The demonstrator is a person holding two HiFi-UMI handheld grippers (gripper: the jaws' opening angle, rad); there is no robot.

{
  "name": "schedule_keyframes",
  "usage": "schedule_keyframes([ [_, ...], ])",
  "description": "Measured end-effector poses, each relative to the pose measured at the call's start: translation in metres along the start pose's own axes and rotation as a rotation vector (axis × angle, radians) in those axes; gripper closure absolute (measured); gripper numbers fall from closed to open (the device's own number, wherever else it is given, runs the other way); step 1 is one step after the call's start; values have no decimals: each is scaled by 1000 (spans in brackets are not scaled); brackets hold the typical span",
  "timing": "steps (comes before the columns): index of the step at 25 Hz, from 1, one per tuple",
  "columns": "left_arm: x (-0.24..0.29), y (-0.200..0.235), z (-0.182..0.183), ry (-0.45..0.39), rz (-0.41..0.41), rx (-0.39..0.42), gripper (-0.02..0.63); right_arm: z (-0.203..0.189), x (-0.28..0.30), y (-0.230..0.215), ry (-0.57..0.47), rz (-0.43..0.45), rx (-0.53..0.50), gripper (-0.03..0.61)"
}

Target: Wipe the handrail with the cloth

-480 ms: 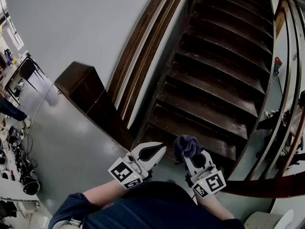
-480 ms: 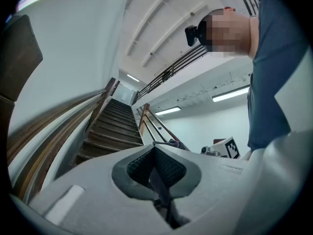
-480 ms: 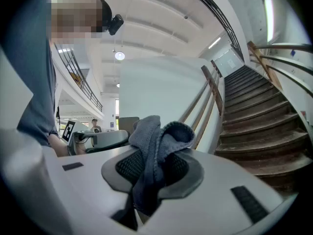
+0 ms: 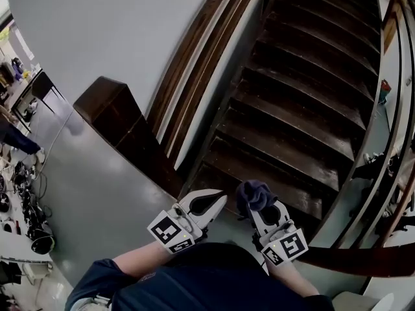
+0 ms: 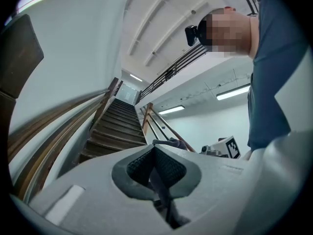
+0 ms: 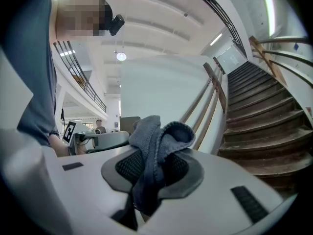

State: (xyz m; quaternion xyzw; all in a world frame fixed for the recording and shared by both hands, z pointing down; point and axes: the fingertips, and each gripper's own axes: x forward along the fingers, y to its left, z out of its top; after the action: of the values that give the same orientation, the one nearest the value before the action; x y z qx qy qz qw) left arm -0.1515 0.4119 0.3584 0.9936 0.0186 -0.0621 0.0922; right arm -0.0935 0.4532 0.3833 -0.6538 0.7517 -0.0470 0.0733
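The right gripper point(image 4: 264, 214) point(image 6: 152, 175) is clamped on the cloth point(image 4: 254, 197) point(image 6: 159, 136) — a dark grey-blue towelling rag pinched between the ribbed pads. Its bunched upper part bulges above the jaw tips and a tail hangs below them. The gripper is held in the air at the foot of the staircase point(image 4: 305, 102) point(image 6: 264, 116), just before the lowest step, with its jaws pointing up the flight. The left gripper point(image 4: 216, 202) point(image 5: 156, 169) sits just beside it, on the side nearer the wall; its jaws are pressed together with nothing between them. Both marker cubes face the head camera, and the person's dark blue top point(image 4: 194, 277) fills the view below them.

The cloth touches no rail. Left of the staircase, the wall handrail point(image 4: 194, 50) point(image 6: 211, 94) — brown wood in parallel strips against the pale wall — climbs alongside the steps. At the foot of the staircase on that side stands a dark wooden block point(image 4: 110, 112). Right of the staircase, a second handrail point(image 4: 353, 254) of dark wood curves round past the bottom step, near the right gripper but apart from it. The steps themselves are dark, worn wood. A grey floor point(image 4: 97, 193) spreads leftward from the foot of the staircase to a chair point(image 4: 39, 86), which stands well away.
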Motion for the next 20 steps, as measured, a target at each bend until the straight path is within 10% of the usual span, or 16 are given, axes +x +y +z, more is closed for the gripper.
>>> schedule_keyframes([
  [20,42,0,-8,-2,146,64,609,-1,-10,-63,-27,99,16,483],
])
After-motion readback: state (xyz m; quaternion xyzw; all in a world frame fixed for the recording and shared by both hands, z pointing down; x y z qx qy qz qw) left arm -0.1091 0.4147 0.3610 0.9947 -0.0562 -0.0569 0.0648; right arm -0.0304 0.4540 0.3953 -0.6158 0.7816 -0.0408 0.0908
